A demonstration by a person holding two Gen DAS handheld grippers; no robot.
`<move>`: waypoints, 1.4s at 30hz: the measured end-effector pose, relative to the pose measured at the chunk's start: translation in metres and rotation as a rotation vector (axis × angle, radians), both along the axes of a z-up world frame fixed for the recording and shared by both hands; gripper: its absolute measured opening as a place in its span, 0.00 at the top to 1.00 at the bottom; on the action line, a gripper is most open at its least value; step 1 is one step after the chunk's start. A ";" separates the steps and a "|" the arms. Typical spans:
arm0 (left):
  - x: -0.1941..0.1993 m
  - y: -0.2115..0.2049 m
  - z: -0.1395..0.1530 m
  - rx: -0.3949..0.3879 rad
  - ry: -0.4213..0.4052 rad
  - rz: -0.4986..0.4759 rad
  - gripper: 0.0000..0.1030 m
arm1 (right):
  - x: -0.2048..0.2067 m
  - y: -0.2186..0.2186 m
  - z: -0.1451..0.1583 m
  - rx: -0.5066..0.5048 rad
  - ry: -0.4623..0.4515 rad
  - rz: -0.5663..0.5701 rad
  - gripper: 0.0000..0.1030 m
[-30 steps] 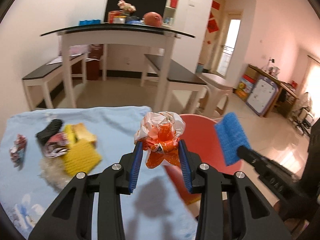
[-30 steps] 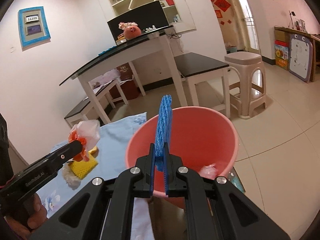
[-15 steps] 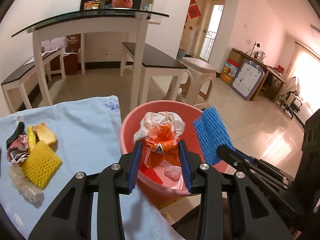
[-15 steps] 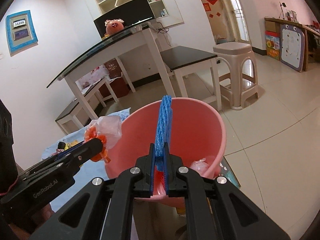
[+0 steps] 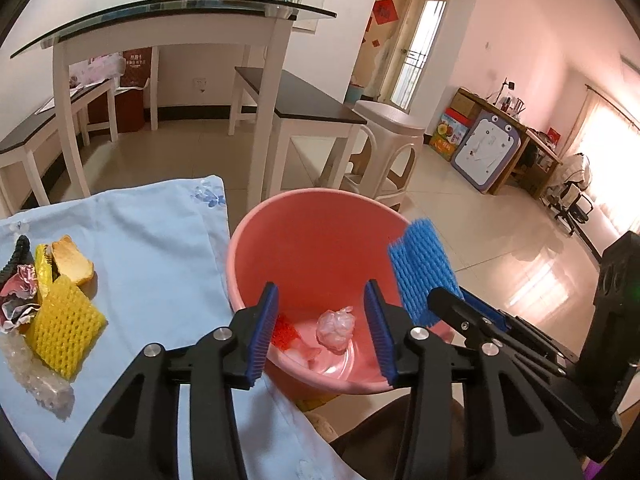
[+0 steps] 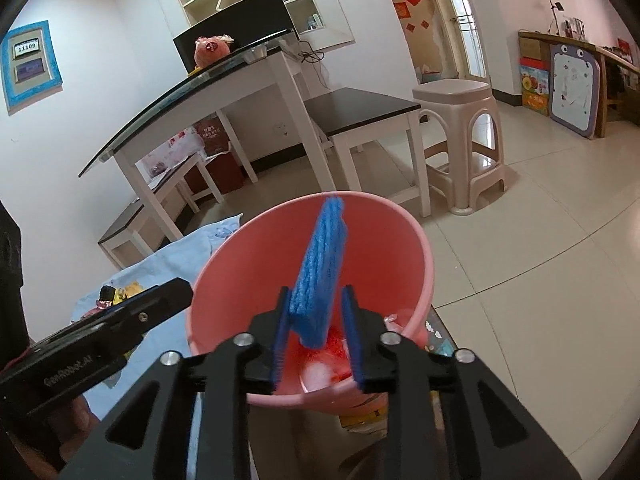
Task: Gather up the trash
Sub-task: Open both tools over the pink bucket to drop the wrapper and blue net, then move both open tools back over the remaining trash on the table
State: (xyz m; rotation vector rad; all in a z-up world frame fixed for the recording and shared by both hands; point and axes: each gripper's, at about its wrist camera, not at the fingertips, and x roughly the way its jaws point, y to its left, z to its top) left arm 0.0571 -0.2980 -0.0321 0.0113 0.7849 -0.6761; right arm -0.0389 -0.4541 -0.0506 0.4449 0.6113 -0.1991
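My left gripper [image 5: 321, 287] hangs over the pink bucket [image 5: 240, 248], jaws opening, with nothing between them. On the bucket's bottom lie a clear plastic wad [image 5: 336, 326] and red net scraps [image 5: 284, 334]. My right gripper [image 6: 316, 292] is over the same bucket [image 6: 424, 248], jaws opening. A blue foam net [image 6: 322, 264] stands between them, leaning on the left pad with a gap to the right pad. From the left wrist the blue net [image 5: 420, 268] shows at the bucket's right rim. More trash lies on the light-blue cloth [image 5: 152, 248]: a yellow foam net [image 5: 64, 328], an orange peel [image 5: 74, 264], a crumpled wrapper [image 5: 18, 296].
A clear plastic strip [image 5: 36, 376] and a black piece [image 5: 18, 252] lie at the cloth's left edge. Beyond the bucket stand a white glass-topped table [image 5: 272, 80], dark-topped benches [image 5: 316, 104] and a beige plastic stool [image 5: 394, 152] on the tiled floor.
The left gripper swung from the cloth to over the bucket and opened; the orange-and-white wrapper has left its jaws. The right jaws parted from the blue net, which now leans.
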 end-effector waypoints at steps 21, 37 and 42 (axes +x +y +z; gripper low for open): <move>-0.029 0.045 0.028 0.003 -0.101 0.074 0.56 | -0.005 0.047 0.024 -0.054 -0.034 0.106 0.64; -0.055 0.134 0.036 0.046 -0.184 0.265 0.56 | 0.012 0.134 0.028 -0.050 -0.019 0.268 0.60; -0.061 0.176 0.036 0.065 -0.203 0.370 0.56 | 0.023 0.177 0.025 -0.061 -0.011 0.347 0.60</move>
